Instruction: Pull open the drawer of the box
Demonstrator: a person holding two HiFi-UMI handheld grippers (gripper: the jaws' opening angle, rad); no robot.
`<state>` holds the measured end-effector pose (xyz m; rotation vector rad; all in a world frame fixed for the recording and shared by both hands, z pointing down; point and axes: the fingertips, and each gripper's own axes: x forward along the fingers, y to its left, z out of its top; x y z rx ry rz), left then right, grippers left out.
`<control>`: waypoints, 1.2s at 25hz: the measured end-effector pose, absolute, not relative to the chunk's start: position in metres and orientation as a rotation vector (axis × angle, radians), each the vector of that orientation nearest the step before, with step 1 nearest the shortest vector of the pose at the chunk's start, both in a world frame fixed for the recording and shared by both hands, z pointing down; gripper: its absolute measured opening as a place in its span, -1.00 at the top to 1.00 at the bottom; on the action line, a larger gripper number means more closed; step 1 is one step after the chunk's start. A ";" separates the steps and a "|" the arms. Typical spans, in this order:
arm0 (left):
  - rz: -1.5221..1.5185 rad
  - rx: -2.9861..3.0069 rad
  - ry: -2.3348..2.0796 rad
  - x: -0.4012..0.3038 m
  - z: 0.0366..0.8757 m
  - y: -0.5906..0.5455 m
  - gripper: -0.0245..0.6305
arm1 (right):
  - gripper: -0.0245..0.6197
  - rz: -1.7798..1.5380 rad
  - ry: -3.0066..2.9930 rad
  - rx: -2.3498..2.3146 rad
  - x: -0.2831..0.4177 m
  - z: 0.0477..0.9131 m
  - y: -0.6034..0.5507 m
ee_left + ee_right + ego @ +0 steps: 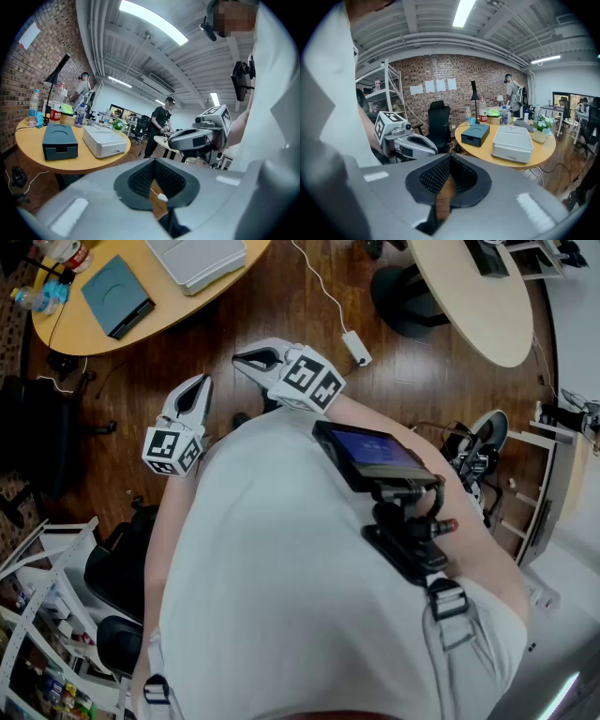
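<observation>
Box (117,296) sits on the round desk (80,331) at the head view's upper left, its drawer apparently shut. Nothing is begun: the left hand-held gripper (202,382) and right hand-held gripper (240,359) are closed and empty, well apart from it. Approach, grasp and pull remain. The drawer's handle is too small to make out.
</observation>
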<state>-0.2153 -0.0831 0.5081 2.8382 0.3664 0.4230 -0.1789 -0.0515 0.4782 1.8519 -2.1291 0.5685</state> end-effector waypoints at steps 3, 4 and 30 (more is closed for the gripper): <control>0.427 2.839 0.339 -0.215 0.510 -0.094 0.91 | 0.90 0.544 -2.135 1.829 -0.177 0.477 -0.063; 0.432 2.836 0.334 -0.215 0.511 -0.095 0.91 | 0.90 0.547 -2.134 1.832 -0.176 0.477 -0.065; 0.588 2.804 0.283 -0.169 0.534 -0.097 0.91 | 0.90 0.655 -2.136 1.951 -0.115 0.496 -0.051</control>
